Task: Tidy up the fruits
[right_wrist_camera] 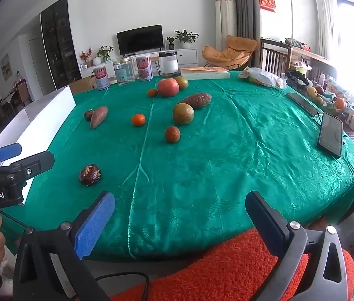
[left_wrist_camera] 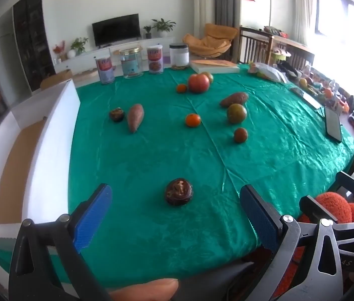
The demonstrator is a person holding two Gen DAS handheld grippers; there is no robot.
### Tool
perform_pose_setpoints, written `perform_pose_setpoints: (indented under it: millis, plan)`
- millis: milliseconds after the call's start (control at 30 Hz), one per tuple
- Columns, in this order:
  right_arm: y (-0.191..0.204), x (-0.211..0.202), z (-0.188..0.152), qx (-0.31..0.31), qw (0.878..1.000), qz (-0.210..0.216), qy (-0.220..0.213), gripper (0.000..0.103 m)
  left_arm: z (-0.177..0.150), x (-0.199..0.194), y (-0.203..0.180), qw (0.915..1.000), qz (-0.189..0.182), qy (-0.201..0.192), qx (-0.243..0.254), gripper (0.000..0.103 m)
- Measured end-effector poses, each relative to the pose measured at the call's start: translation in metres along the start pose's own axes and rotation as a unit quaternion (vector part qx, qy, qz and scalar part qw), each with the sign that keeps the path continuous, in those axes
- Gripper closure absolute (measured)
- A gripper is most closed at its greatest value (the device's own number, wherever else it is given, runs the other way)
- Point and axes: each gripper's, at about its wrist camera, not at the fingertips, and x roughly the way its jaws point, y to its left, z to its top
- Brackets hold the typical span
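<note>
**Both grippers wide open above scattered fruit on the green cloth**

Jaws on both tools stand spread as far as they go, and nothing lies between the blue pads of either one. The left gripper [left_wrist_camera: 175, 213] hangs over the near edge of the table, tilted down, and a dark brown wrinkled fruit [left_wrist_camera: 179, 192] sits on the green tablecloth [left_wrist_camera: 289, 150] just beyond its fingertips, roughly centred between them but untouched. Its top looks split or dried, with a paler patch in the middle. The right gripper [right_wrist_camera: 180, 215] is also empty, aimed down at a bare stretch of cloth, with that same dark fruit off to its left.

Farther out, the produce lies well spread. A pale orange-pink sweet potato [left_wrist_camera: 134, 117] lies lengthwise with a second dark wrinkled fruit [left_wrist_camera: 117, 114] just beside it. A small bright tangerine [left_wrist_camera: 193, 120] sits near the centre. To its right are a round green-brown fruit [left_wrist_camera: 237, 113], a darker sweet potato [left_wrist_camera: 234, 99] touching or almost touching it behind, and a reddish-brown mottled small fruit [left_wrist_camera: 240, 135] nearer the camera. At the far end, a large red tomato-like fruit [left_wrist_camera: 198, 83] has a tiny orange one [left_wrist_camera: 181, 88] on its left and a greenish one partly hidden behind it.

A white box [left_wrist_camera: 49, 135] with a cardboard-brown floor stands open along the left edge of the table.
</note>
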Motion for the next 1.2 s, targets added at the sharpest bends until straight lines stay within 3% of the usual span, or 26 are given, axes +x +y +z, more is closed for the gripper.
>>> perform_pose_setpoints:
  millis: [1200]
  plan:
    - [-0.0008,0.0066,-0.0058,0.0,1.0,0.0,0.009,0.0,-0.0011,0.0055,0.0034,0.9999,0.001,-0.002,-0.013,0.001]
